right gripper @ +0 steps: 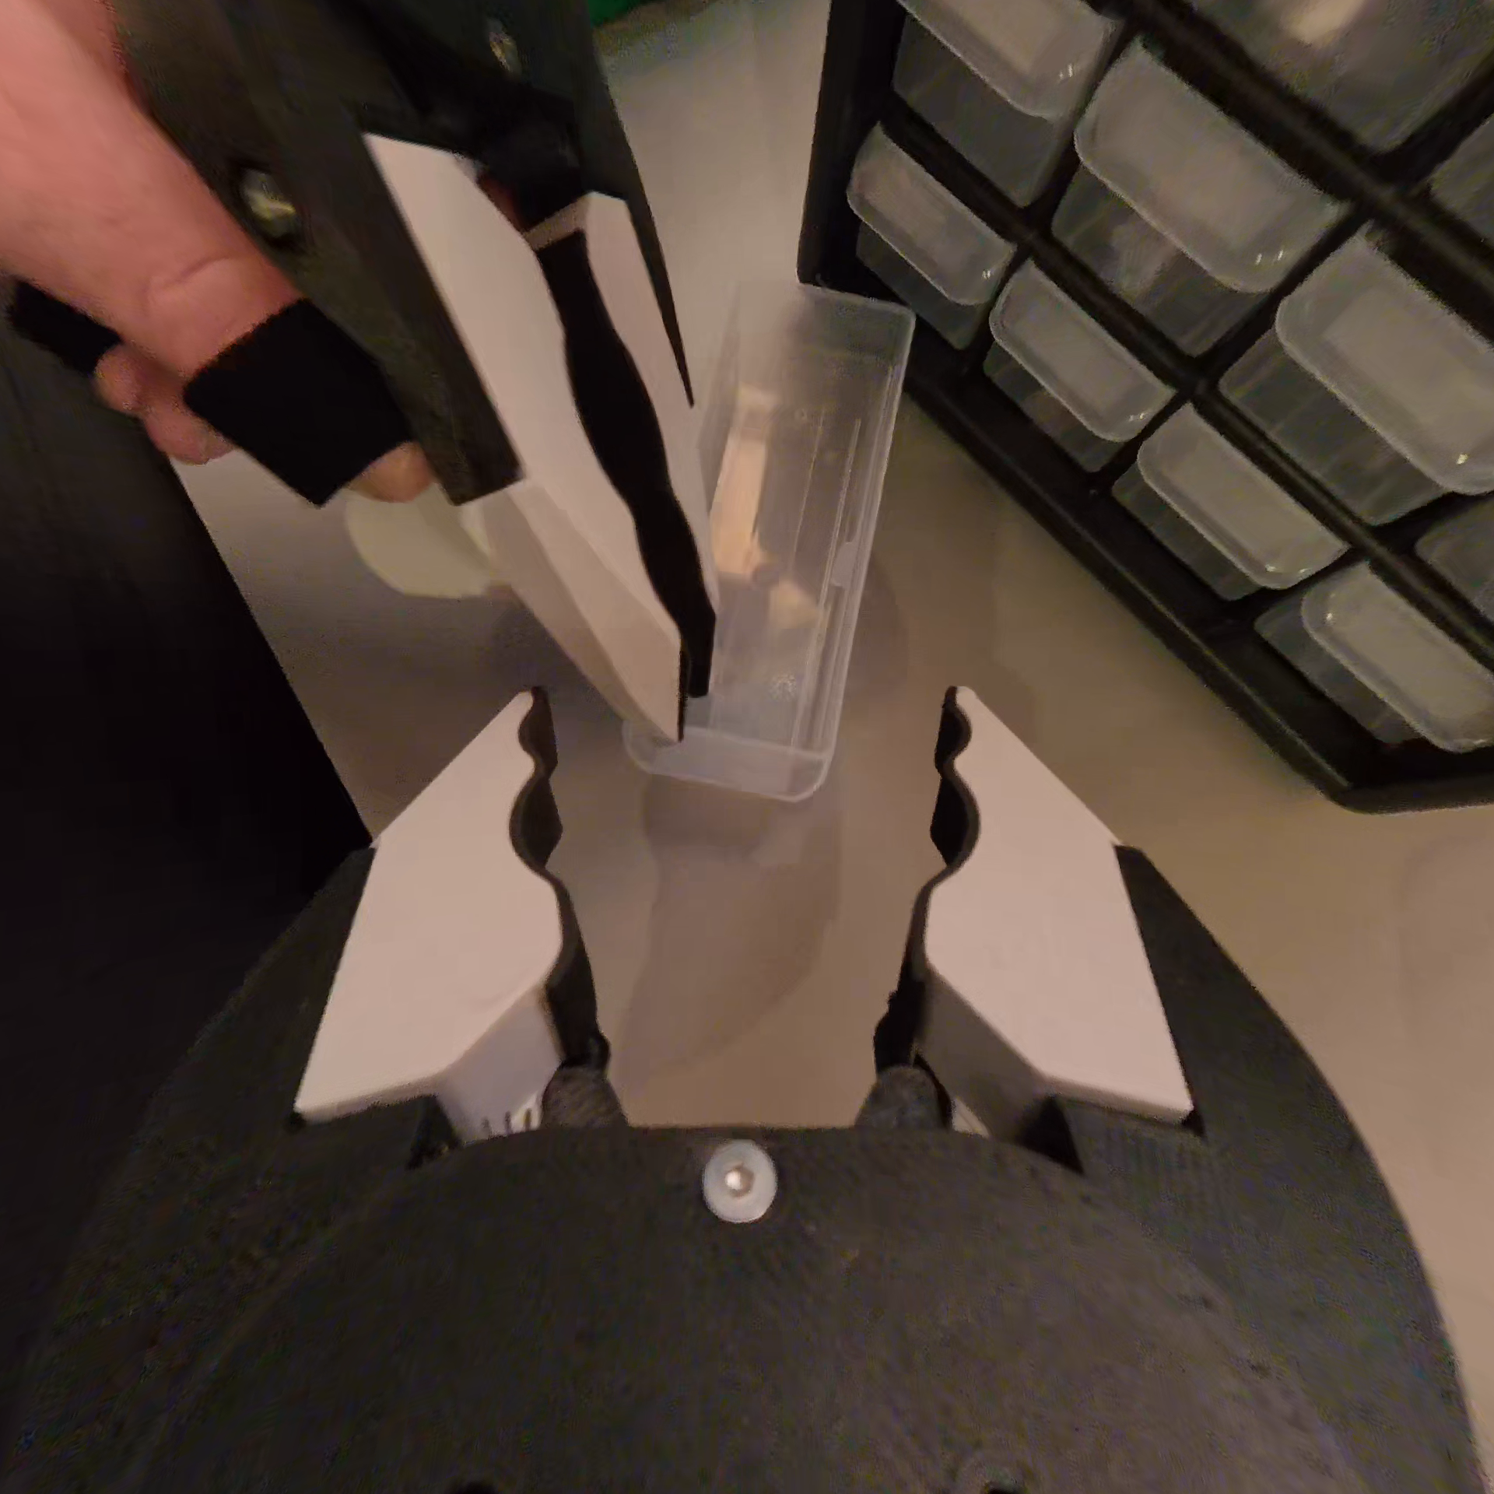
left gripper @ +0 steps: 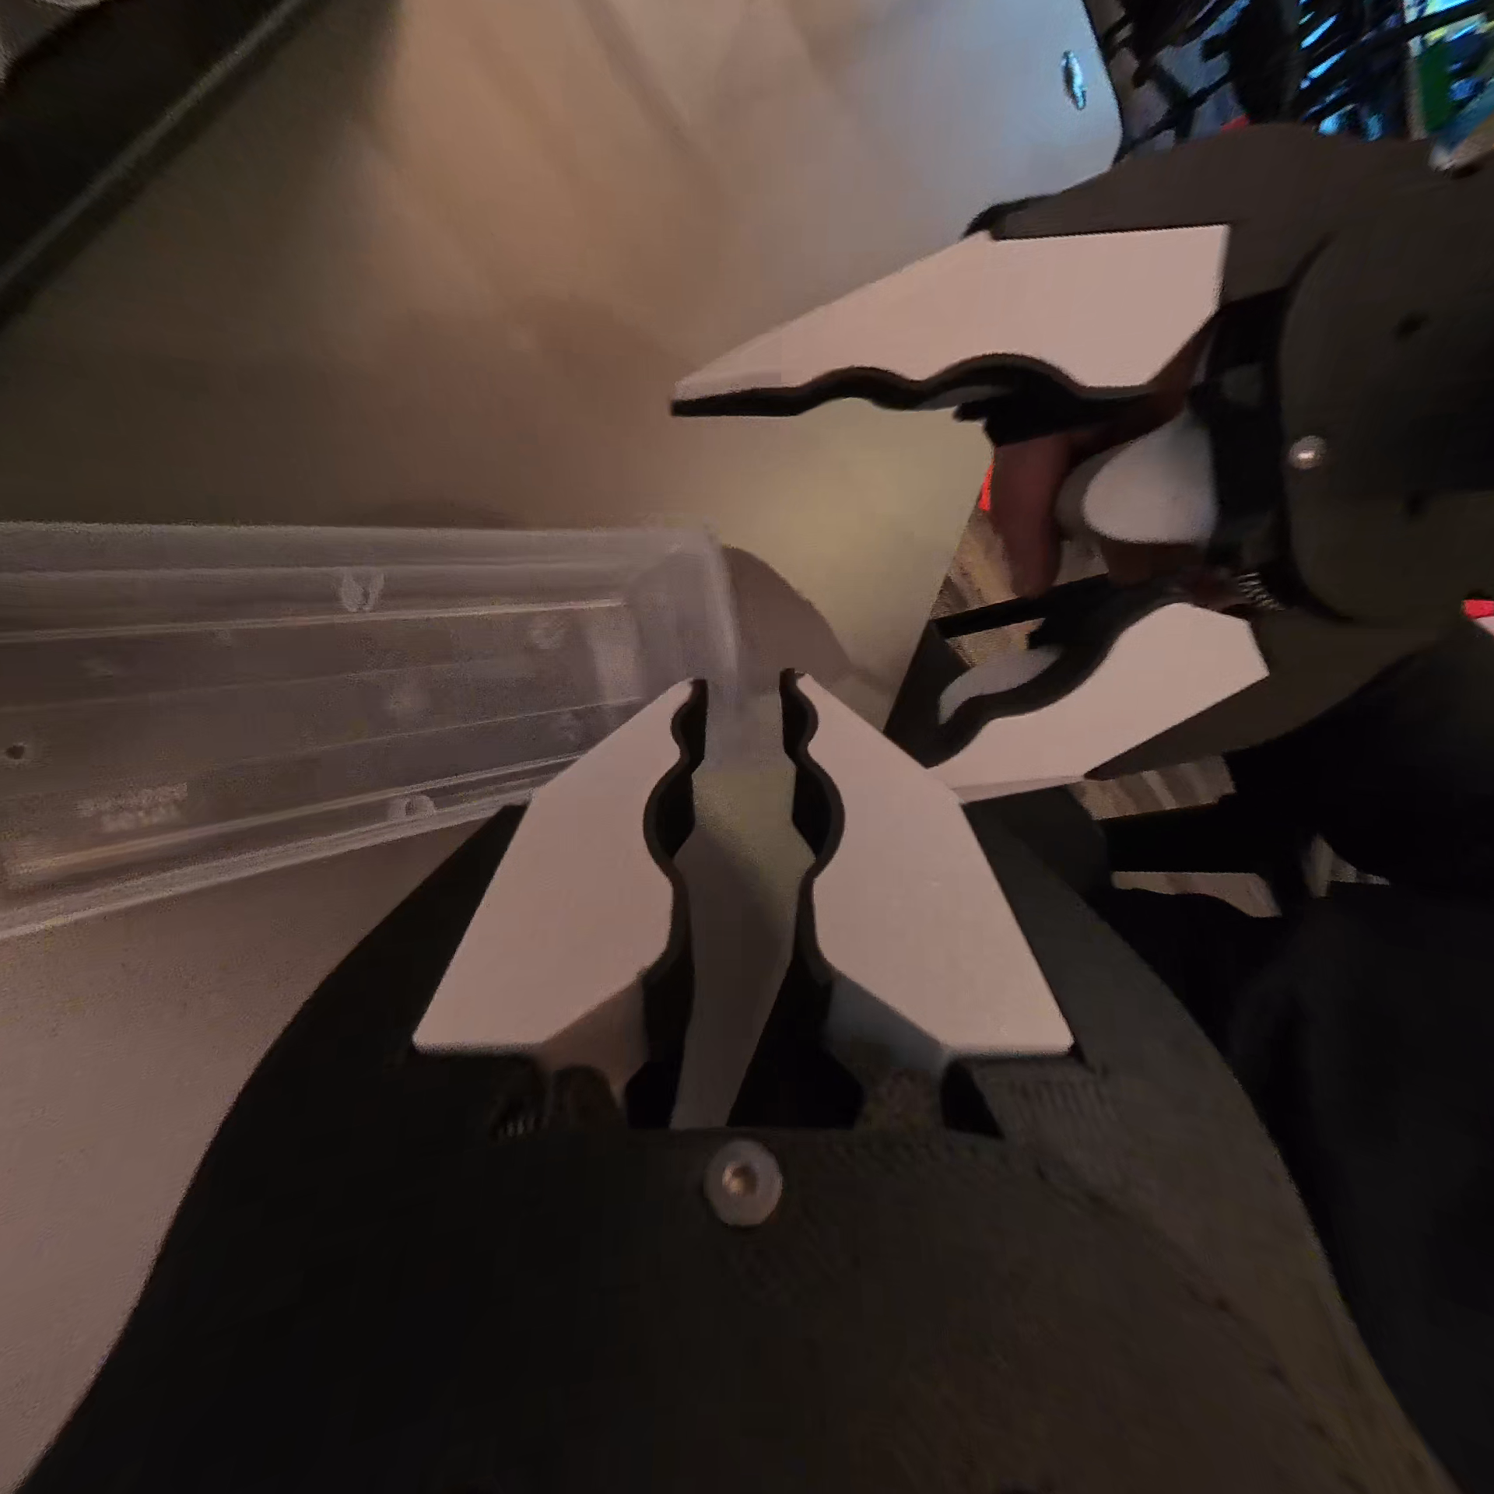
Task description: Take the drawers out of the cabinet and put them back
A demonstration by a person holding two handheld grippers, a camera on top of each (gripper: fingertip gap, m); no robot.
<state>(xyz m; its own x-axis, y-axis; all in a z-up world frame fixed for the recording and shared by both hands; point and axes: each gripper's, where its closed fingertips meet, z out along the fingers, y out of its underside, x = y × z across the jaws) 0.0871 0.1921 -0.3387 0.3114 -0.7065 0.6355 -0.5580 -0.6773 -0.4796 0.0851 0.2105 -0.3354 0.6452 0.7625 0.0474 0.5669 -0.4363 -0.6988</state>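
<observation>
A clear plastic drawer (left gripper: 323,687) is out of the cabinet and stretches to the left in the left wrist view. My left gripper (left gripper: 744,687) is shut on its end wall. In the right wrist view the drawer (right gripper: 800,517) lies lengthwise ahead, its far end near the lower left corner of the black cabinet (right gripper: 841,162). The left gripper (right gripper: 683,719) comes in from the upper left and pinches the drawer's near wall. My right gripper (right gripper: 744,703) is open and empty just short of the drawer. It also shows open in the left wrist view (left gripper: 808,574).
The cabinet holds several clear drawers (right gripper: 1196,210) in a grid at the upper right. A person's hand (right gripper: 121,242) holds the left gripper. The beige table (right gripper: 1051,889) runs under everything; its far edge and a round grommet (left gripper: 1074,77) show at the top right.
</observation>
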